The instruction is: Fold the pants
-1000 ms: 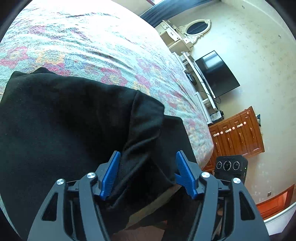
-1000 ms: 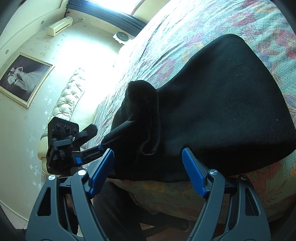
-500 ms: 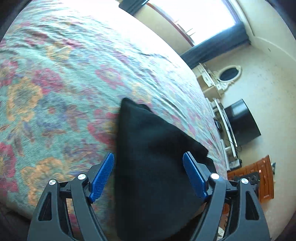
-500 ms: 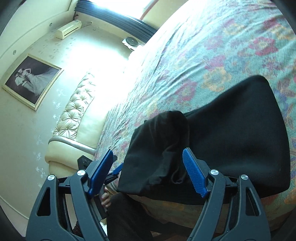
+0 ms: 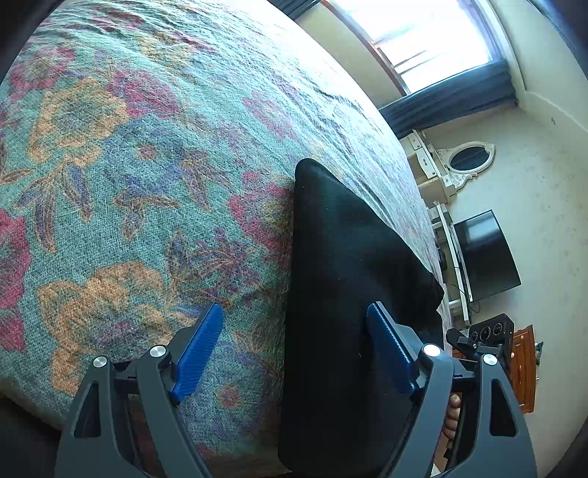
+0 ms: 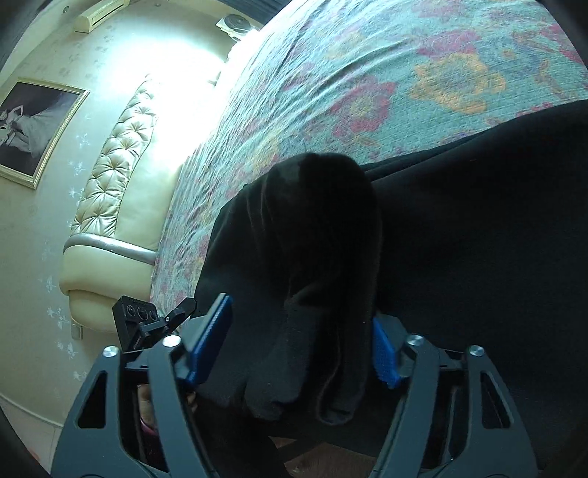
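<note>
A bed (image 5: 139,154) under a floral spread of teal, red and orange fills most of both wrist views, running away ahead of both sets of jaws. Beyond its far side in the right wrist view stand a tufted cream headboard (image 6: 110,176) and a framed picture (image 6: 35,128) on the wall, up and to the left of the right jaws. In the left wrist view a bright window (image 5: 441,33) with a dark curtain sits far ahead, and a black television (image 5: 485,253) hangs on the wall to the right of the left jaws, with an oval mirror (image 5: 470,160) above it.

The black pants (image 5: 341,294) lie folded on the bed near its near edge. In the left wrist view they stretch forward from between the jaws toward the right pad, ending in a rounded corner ahead. In the right wrist view a bunched, rolled part of the pants (image 6: 312,264) rises directly between the jaws, with flat dark cloth spreading off to the right.

The left gripper (image 5: 301,353) has its jaws spread wide, the left pad over bare spread, the right pad at the pants' edge. The right gripper (image 6: 294,345) also stands wide, its blue pads on either side of the bunched cloth without pinching it.
</note>
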Demonstrator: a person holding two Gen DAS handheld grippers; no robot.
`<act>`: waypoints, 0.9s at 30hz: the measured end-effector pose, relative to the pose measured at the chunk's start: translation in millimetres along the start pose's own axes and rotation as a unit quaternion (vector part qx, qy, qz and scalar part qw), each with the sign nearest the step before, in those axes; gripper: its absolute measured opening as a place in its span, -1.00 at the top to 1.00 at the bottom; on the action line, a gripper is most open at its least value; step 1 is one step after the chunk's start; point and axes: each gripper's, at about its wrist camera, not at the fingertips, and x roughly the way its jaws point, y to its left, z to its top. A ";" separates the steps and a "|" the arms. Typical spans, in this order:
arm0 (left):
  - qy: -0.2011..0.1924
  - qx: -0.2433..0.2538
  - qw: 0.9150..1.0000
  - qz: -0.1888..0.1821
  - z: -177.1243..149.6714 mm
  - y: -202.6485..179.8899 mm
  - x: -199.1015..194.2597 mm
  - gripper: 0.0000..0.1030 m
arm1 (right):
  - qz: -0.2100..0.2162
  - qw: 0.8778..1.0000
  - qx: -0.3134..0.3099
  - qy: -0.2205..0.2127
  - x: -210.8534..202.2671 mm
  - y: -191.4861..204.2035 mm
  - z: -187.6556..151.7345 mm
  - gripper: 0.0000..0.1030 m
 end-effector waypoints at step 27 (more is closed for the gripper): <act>0.051 0.050 0.996 -0.056 -12.7 -68.7 41.4 -0.57 | -0.071 0.995 0.003 -0.075 -125.7 -61.9 5.6 0.77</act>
